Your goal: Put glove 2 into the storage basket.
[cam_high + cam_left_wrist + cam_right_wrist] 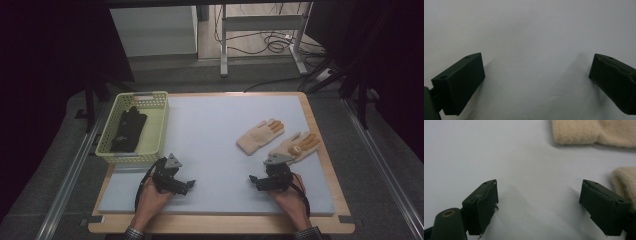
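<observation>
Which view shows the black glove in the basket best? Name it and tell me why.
The high view: the black glove lies whole inside the pale yellow basket at the table's left. The left gripper view looks along open jaws at bare grey mat; the right gripper view looks at two cream gloves.

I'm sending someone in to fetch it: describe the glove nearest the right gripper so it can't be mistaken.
On the pale blue mat, look to the right half, where two cream gloves lie side by side. The one wanted is the glove nearer the right edge, just beyond the right gripper. Unlike the neighbouring glove, it lies closer to the person, and it bears a pale patch near its orange fingertips.
</observation>
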Demonstrator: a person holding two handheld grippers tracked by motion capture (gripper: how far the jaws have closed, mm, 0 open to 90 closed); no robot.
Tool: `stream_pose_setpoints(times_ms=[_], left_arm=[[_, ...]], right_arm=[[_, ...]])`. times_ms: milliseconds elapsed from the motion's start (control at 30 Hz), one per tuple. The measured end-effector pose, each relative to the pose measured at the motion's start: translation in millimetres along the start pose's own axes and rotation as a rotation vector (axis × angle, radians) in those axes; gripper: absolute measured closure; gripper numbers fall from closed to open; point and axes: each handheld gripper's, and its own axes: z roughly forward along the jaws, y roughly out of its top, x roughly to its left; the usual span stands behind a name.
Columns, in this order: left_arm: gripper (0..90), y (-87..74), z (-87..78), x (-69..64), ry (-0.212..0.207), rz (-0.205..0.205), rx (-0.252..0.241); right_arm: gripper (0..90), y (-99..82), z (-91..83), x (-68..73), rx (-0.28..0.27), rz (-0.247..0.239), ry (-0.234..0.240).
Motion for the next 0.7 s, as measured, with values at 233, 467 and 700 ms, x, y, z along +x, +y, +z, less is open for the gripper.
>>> stream_pose_setpoints(times_ms=[233,467,700], left_arm=[[0.1,-0.4,0.0,-0.2,0.0,-0.005,-0.003],[0.2,-0.6,0.0,-0.3,0.001,-0.005,-0.004],[0.3,-0.7,-0.1,-0.4,0.002,-0.004,-0.005]], right_arm=[[17.9,2.3,-1.6,-1.3,-0.002,0.05,0.0],[18.9,20.9,-3.6,-8.8,-0.009,0.055,-0.015],[18.2,36.2,-0.3,-25.0,0.0,0.099,-0.039]])
